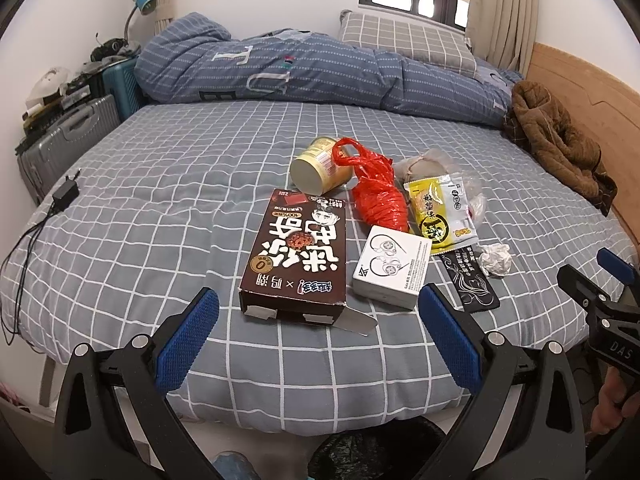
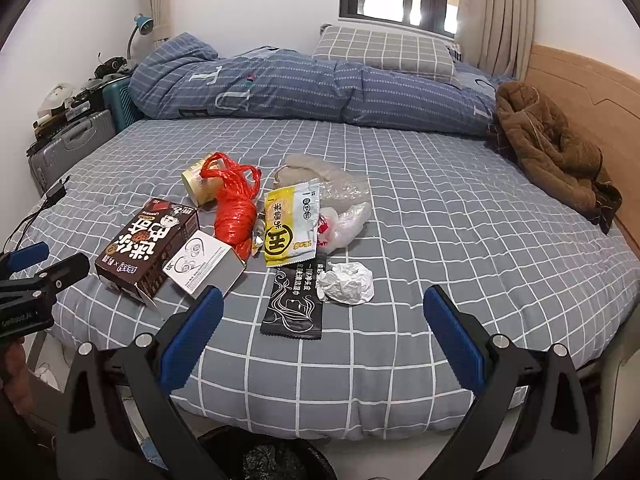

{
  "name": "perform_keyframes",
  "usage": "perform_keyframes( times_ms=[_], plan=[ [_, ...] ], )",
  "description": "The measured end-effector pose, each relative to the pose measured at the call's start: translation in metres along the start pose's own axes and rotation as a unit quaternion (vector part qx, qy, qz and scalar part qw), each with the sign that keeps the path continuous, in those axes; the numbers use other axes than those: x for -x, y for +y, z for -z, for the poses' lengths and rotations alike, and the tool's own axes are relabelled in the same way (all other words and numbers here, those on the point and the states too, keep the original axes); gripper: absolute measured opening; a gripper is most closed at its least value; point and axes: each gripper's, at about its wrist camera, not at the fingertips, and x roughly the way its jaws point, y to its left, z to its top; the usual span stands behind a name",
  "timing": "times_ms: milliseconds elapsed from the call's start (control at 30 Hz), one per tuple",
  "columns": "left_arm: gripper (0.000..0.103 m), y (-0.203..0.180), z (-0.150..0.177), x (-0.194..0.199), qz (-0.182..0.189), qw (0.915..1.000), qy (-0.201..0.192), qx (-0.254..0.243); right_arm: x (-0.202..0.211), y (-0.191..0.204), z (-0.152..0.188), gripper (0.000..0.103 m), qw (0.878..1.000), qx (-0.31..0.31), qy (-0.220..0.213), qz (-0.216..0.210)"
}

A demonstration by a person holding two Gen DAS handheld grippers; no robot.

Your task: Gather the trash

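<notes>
Trash lies on the grey checked bed: a brown snack box (image 1: 298, 252) (image 2: 148, 246), a white earphone box (image 1: 392, 266) (image 2: 202, 266), a red plastic bag (image 1: 376, 188) (image 2: 234, 204), a yellow can (image 1: 318, 166) (image 2: 198, 182), a yellow sachet (image 1: 442, 212) (image 2: 292, 226), a black wrapper (image 1: 472, 278) (image 2: 296, 300), a crumpled tissue (image 1: 496, 260) (image 2: 346, 282) and a clear bag (image 2: 340, 196). My left gripper (image 1: 316, 336) is open and empty, just in front of the brown box. My right gripper (image 2: 320, 332) is open and empty, near the black wrapper.
A black-lined bin (image 1: 372, 456) (image 2: 272, 460) stands on the floor below the bed edge. A folded blue quilt (image 1: 304, 68), a pillow (image 1: 408, 36) and a brown coat (image 1: 556, 136) lie at the far side. Suitcases (image 1: 68, 140) and a charger (image 1: 64, 194) are at left.
</notes>
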Motion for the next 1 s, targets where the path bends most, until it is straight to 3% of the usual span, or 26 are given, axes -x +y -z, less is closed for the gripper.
perform_keyframes(
  times_ms=[1000],
  plan=[
    [0.097, 0.0012, -0.0004, -0.0042, -0.002, 1.0000, 0.005, -0.002, -0.0016, -0.0033, -0.0006, 0.096, 1.000, -0.001, -0.001, 0.003]
  ],
)
